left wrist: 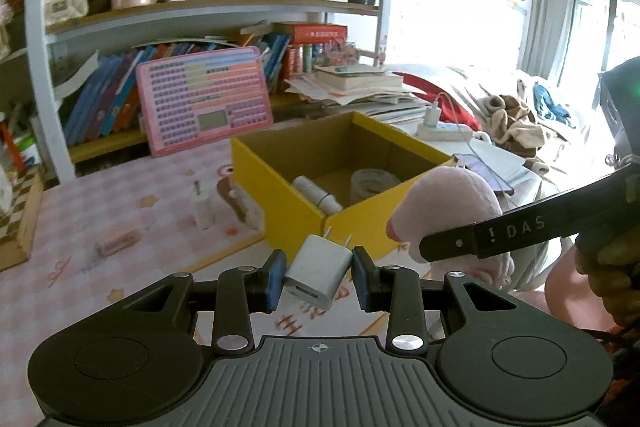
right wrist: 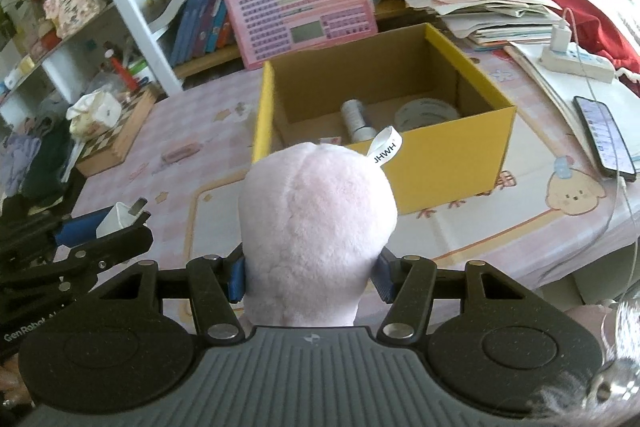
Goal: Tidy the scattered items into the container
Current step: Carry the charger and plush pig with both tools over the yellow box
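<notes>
Both hands are loaded at once here, which makes sense: two items per trip to the box [right wrist: 460,151] instead of one.

The left gripper [left wrist: 318,273] has its fingers [left wrist: 272,281] narrow, pinched on the flat sides of a small white charger [left wrist: 318,269]. It sits low centre in the left view, just in front of the box's near corner and clear of the worktop [left wrist: 120,211]. It's gripped across its short width, so the long axis runs away from the camera, tilted a bit to the right. Prongs point up and forward toward the box, USB port faces back at the lens.

The right gripper [right wrist: 310,277] has its fingers [right wrist: 236,277] about half spread, squeezing a pink plush [right wrist: 316,223] around its narrower lower part. The round bulk sticks out ahead in the centre of the right view, long axis pointing along the fingers toward the box's near wall. A white tag loop [right wrist: 386,145] pokes out at its upper right. Grabbing the neck looks sensible for something that squashy.

The box is open-topped at upper centre and already holds a white tube [right wrist: 356,121] and a tape roll [right wrist: 424,113]. In the left view a small bottle [left wrist: 204,209] and a pink eraser-like block [left wrist: 118,241] sit on the worktop at centre left, so I'd say there's more to collect after this drop.
</notes>
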A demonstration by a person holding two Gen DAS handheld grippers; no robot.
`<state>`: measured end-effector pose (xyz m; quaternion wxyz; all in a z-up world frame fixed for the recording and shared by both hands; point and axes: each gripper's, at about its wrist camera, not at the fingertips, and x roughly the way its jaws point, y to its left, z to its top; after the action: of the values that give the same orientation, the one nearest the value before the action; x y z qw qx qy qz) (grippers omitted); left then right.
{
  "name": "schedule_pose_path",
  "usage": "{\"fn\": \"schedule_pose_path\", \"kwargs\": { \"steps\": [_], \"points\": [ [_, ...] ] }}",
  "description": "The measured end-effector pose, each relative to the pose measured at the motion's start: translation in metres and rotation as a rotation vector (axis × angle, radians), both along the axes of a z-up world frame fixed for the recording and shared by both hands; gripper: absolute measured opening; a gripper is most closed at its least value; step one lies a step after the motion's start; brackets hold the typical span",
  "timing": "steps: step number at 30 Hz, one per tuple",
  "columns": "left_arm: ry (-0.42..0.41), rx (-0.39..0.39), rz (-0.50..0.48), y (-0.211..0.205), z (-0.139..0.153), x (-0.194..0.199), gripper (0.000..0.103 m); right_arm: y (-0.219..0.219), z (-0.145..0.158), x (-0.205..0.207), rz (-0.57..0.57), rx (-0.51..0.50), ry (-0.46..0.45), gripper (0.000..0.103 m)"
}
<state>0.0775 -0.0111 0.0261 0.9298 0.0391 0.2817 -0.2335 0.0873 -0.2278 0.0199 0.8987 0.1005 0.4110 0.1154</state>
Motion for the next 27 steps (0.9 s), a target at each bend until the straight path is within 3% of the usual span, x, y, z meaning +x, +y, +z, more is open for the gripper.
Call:
{"fn": "schedule_pose_path", "kwargs": {
  "steps": [15,23,27],
  "points": [
    [-0.023,0.024,0.002,-0.077,0.007,0.041,0.034,-0.074,0.006,0.048,0.03,0.014,-0.04,0.055],
    [-0.065,0.08,0.053,-0.106,0.014,0.075,0.034,-0.095,0.017,0.1,0.123,0.016,-0.118,0.056],
    [-0.046,0.101,0.077,-0.116,0.012,0.099,0.034,-0.092,0.021,0.13,0.185,0.007,-0.155,0.056]
  ]
}}
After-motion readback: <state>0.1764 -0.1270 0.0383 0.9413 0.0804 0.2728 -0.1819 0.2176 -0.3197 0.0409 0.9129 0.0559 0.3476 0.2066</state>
